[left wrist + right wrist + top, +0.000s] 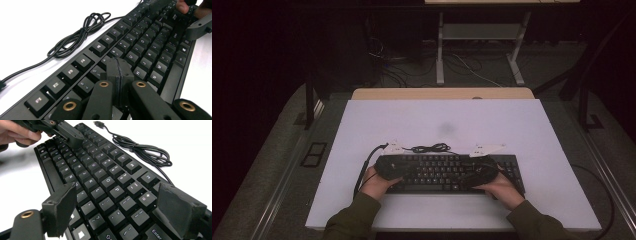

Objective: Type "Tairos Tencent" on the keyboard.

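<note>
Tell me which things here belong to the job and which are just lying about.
In the job:
- black keyboard
- left gripper, jaws shut with nothing between them, tips over the left-hand keys
- right gripper, jaws open above the right-hand keys

Lying about:
- the keyboard's coiled cable, untouched on the white table
- desk frame on the floor beyond

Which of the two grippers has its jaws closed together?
The left gripper: its black jaws are pressed flat together over the keyboard. The right gripper stands wide open.
</note>
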Motion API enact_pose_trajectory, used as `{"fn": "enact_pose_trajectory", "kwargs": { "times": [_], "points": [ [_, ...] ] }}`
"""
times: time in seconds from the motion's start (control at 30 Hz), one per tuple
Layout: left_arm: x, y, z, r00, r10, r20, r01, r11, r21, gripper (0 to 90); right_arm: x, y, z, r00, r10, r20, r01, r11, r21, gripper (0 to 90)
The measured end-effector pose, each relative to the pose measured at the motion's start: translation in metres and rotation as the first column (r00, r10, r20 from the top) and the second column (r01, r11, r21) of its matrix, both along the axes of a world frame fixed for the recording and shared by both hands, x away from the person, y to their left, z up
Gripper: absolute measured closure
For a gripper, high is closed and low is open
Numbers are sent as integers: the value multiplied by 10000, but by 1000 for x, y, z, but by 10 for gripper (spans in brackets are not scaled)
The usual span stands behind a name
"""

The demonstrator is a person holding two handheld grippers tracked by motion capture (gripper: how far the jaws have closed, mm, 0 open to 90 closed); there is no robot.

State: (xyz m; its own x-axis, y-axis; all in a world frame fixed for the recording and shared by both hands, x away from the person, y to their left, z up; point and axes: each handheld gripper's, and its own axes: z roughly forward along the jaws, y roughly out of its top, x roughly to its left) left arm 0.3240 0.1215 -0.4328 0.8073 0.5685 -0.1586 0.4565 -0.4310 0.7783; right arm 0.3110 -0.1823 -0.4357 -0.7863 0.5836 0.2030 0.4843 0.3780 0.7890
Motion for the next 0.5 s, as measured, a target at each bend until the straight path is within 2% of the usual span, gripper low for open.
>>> {"fn": "enact_pose_trajectory", "kwargs": {
  "times": [0.4,0.5],
  "points": [
    [3,-8,-3,9997,-245,-90,248,9991,342,888,0,-3,-1,9999,-115,68,116,9999,-25,166],
    [3,-9,-4,9997,-214,-130,218,9993,292,888,0,-3,-1,9999,-94,91,94,10000,-31,165]
  ]
}}
